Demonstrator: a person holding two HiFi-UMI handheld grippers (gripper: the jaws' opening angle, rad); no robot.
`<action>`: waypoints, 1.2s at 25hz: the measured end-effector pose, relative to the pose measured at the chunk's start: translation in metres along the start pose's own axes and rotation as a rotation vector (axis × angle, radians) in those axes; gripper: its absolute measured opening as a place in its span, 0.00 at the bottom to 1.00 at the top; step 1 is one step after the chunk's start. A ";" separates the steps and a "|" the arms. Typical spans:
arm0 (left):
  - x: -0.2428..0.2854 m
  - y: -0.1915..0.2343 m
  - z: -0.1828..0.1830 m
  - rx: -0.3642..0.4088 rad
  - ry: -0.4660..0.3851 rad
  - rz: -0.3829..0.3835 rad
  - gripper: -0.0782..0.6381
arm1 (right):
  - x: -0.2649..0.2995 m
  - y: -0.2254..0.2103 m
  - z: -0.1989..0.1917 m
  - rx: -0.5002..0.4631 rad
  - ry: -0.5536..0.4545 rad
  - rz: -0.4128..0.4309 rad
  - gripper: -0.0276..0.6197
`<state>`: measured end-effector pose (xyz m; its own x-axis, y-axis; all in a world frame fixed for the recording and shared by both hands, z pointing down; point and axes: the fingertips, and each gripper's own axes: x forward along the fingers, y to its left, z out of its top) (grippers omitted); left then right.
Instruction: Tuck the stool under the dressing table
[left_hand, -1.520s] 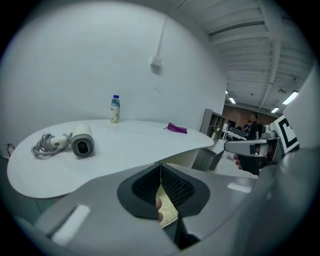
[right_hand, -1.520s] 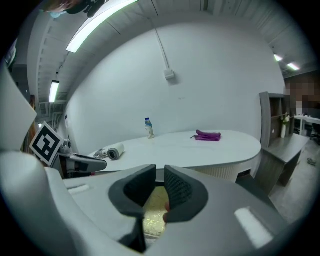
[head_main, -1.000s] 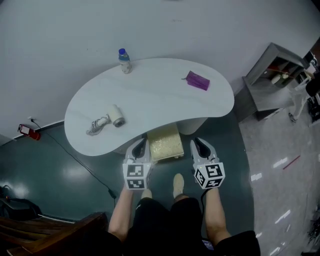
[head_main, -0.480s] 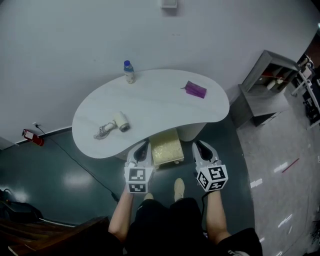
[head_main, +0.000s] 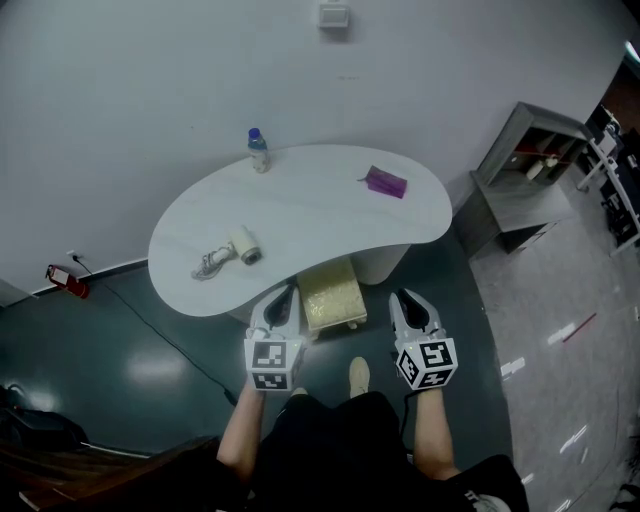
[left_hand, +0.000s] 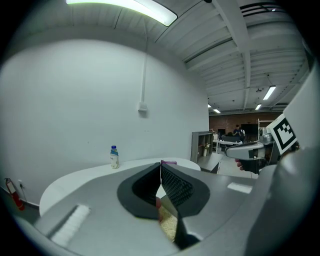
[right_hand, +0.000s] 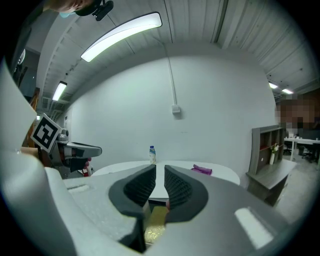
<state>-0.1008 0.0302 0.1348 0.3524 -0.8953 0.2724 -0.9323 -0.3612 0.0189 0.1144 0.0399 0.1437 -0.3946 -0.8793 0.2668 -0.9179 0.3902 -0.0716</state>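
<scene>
A stool (head_main: 331, 293) with a cream cushion stands half under the front edge of the white kidney-shaped dressing table (head_main: 300, 205). My left gripper (head_main: 283, 298) hovers just left of the stool, jaws pressed together with nothing in them. My right gripper (head_main: 408, 301) hovers off the stool's right side, apart from it, with a narrow gap between its jaws and nothing in the gap. In the left gripper view the shut gripper (left_hand: 160, 169) points over the table, the cushion (left_hand: 170, 227) below it. The right gripper (right_hand: 159, 172) likewise has the cushion (right_hand: 155, 222) beneath it.
On the table lie a small bottle (head_main: 258, 150), a purple pouch (head_main: 385, 182) and a white hair dryer (head_main: 240, 247) with its cord. A grey shelf unit (head_main: 520, 170) stands at the right. A red object (head_main: 62, 281) and a black cable lie on the floor at the left. My shoe (head_main: 358, 375) is behind the stool.
Both grippers have risen a little and eased back from the stool's sides. The stool and the things on the table have stayed where they were.
</scene>
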 end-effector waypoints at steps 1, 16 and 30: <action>-0.002 0.000 0.001 0.003 -0.002 -0.003 0.12 | -0.002 0.001 -0.001 -0.007 0.005 -0.002 0.13; -0.009 0.006 -0.008 -0.002 0.012 -0.006 0.12 | 0.003 0.005 -0.003 -0.029 0.013 -0.009 0.13; 0.003 0.012 -0.013 -0.009 0.027 -0.007 0.12 | 0.015 0.005 -0.001 -0.015 0.011 0.007 0.12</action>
<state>-0.1121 0.0266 0.1488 0.3570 -0.8853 0.2979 -0.9304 -0.3653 0.0293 0.1039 0.0286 0.1484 -0.4001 -0.8737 0.2769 -0.9146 0.4000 -0.0594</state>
